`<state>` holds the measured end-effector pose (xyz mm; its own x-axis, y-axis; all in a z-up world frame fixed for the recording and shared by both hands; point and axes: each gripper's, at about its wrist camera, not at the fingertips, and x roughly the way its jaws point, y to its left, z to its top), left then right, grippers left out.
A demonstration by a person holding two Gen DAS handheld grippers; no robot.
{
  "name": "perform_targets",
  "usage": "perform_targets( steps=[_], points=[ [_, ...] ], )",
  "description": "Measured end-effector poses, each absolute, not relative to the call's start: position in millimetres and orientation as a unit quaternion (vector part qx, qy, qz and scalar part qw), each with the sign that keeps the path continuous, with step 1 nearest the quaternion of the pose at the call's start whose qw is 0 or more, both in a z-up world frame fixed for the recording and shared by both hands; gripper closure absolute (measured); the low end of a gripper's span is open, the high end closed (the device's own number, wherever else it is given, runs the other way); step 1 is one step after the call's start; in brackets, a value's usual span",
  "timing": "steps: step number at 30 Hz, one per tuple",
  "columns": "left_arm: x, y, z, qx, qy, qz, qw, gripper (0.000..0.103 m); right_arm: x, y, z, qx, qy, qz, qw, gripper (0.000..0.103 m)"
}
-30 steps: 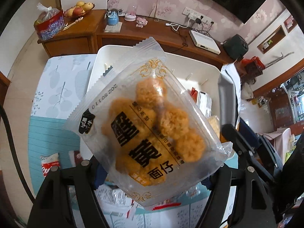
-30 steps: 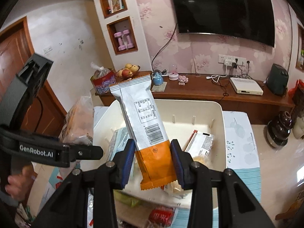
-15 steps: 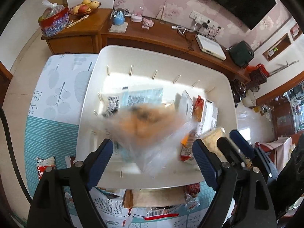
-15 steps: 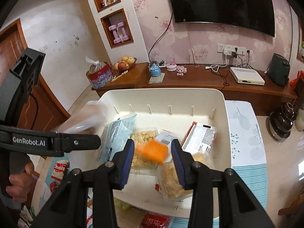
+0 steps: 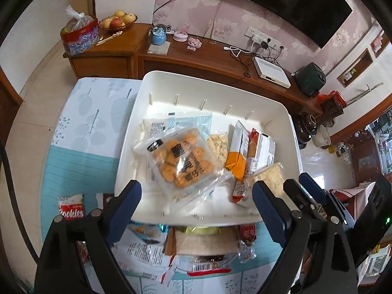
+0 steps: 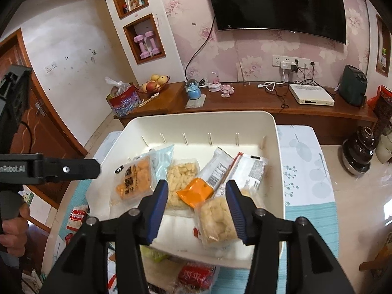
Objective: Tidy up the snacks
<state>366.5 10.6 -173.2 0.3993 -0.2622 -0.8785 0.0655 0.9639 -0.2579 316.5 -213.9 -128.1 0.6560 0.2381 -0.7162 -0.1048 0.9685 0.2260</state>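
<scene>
A white plastic bin [image 5: 215, 80] [image 6: 196, 116] stands on the leaf-print table and holds several snack packets. A clear packet of golden balls [image 5: 181, 159] [image 6: 134, 181] lies in its left half, just beyond my left gripper [image 5: 196, 191]. That gripper's jaws are opening wide with nothing between them. An orange-and-silver packet [image 5: 236, 154] [image 6: 205, 183] rests tilted among the packets at the right. My right gripper [image 6: 197, 188] hovers over it, jaws opening, pads clear of it.
Loose snacks lie on the table in front of the bin: a Cookies pack [image 5: 71, 210], a red packet [image 6: 196, 276] and flat wrappers. A wooden sideboard [image 5: 196, 54] runs behind the table. A person's hand [image 6: 12, 225] holds the left gripper's handle.
Both packets left the grippers and dropped into the bin: the clear one from the left, the orange-and-silver one from the right. Both pairs of jaws have widened.
</scene>
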Motion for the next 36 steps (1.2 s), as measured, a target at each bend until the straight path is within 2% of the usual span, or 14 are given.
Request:
perform_targets(
  steps=[7, 19, 26, 28, 36],
  points=[
    [338, 27, -167, -0.085, 0.532, -0.085, 0.838, 0.012, 300, -227, -122, 0.123, 0.413, 0.093, 0.898, 0.05],
    [288, 69, -163, -0.103, 0.532, -0.038, 0.84, 0.012, 266, -237, -122, 0.125, 0.449, 0.083, 0.881, 0.049],
    [262, 79, -186, -0.11, 0.56, -0.014, 0.821, 0.012, 259, -235, -130, 0.141, 0.477, 0.099, 0.862, 0.047],
    [256, 82, -195, -0.123, 0.571, -0.011, 0.812, 0.012, 258, -233, -133, 0.141, 0.484, 0.102, 0.857, 0.043],
    [246, 93, -234, -0.186, 0.596, 0.03, 0.78, 0.012, 253, -226, -154, 0.145, 0.523, 0.112, 0.832, 0.042]
  ],
)
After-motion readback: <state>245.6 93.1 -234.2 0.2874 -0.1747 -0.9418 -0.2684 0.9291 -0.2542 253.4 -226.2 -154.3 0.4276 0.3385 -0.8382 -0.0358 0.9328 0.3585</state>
